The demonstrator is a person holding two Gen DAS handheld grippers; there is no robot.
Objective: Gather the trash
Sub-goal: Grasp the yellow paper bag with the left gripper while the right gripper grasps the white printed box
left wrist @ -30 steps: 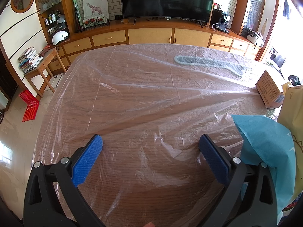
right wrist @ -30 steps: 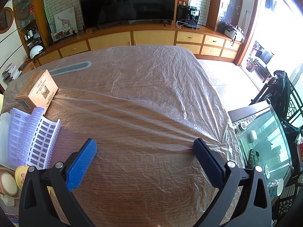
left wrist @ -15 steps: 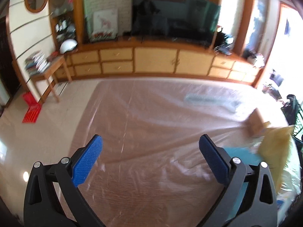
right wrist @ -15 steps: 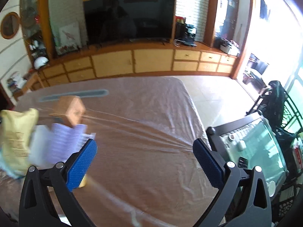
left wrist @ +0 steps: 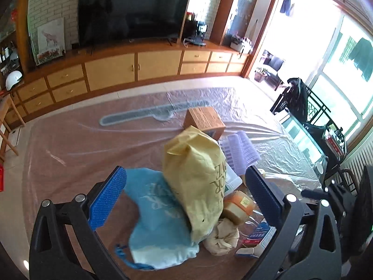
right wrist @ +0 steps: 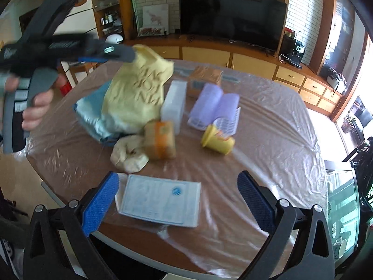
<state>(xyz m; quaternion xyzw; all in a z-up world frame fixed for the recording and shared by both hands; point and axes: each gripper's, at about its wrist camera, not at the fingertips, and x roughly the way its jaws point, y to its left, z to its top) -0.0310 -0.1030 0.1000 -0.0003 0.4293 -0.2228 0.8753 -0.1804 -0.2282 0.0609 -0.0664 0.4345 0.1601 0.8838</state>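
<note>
Trash lies in a pile on the plastic-covered table [left wrist: 70, 144]. A yellow paper bag [left wrist: 198, 175] stands on a blue cloth pouch [left wrist: 158, 214]. Beside them are a crumpled tissue wad [left wrist: 221, 238], an orange-labelled packet [left wrist: 237, 205], a brown box [left wrist: 204, 120] and a lilac ribbed sheet [left wrist: 240, 149]. My left gripper [left wrist: 186, 198] is open, its jaws either side of the yellow bag. My right gripper [right wrist: 177, 200] is open above a flat white packet [right wrist: 160, 200]. A yellow cup [right wrist: 216, 140] lies on its side. The left gripper body shows in the right wrist view [right wrist: 58, 46].
A grey flat strip [left wrist: 149, 114] lies under the plastic at the far side. A clear plastic box [right wrist: 174, 105] stands by the bag. A TV cabinet [left wrist: 116, 70] runs along the wall. A glass tank [right wrist: 342, 198] stands right of the table.
Both grippers have swung from bare table toward the trash pile and pulled back. The left now frames the yellow bag; the right now looks over the white packet. Both stay open.
</note>
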